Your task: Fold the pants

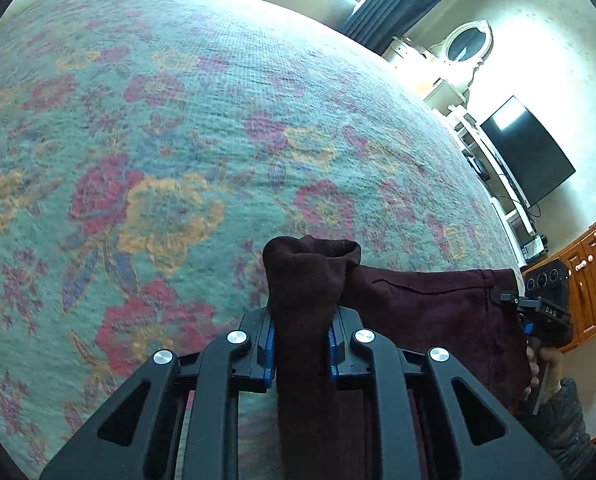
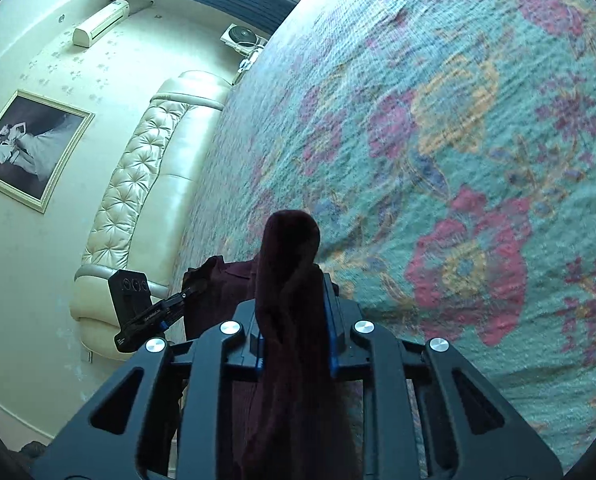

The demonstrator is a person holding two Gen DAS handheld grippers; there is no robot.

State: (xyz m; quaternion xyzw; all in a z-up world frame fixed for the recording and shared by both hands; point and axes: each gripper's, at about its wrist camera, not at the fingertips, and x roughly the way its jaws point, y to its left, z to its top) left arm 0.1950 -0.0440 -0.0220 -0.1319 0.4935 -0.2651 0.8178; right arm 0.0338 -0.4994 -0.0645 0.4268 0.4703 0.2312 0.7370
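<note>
Both grippers are clamped on the pants (image 1: 418, 300) here, a dark maroon pair held up over the bed (image 1: 178, 120) with its green cover of red and yellow flowers. In the left wrist view the left gripper (image 1: 302, 344) has its jaws pressed in on a bunched fold of the cloth, which pokes up past the fingertips and hangs down between the black arms. From there the fabric stretches taut to the right, where the right gripper (image 1: 510, 300) pinches its far edge, a hand (image 1: 546, 368) wrapped round the handle below. Over in the right wrist view it's the same story: the right gripper (image 2: 296, 320) squeezes a thick roll of maroon cloth, and the left gripper (image 2: 190, 290) off to the left bites the other end. A padded cream headboard (image 2: 138, 184) runs along the far left, a framed picture (image 2: 30, 148) on the wall beside it
</note>
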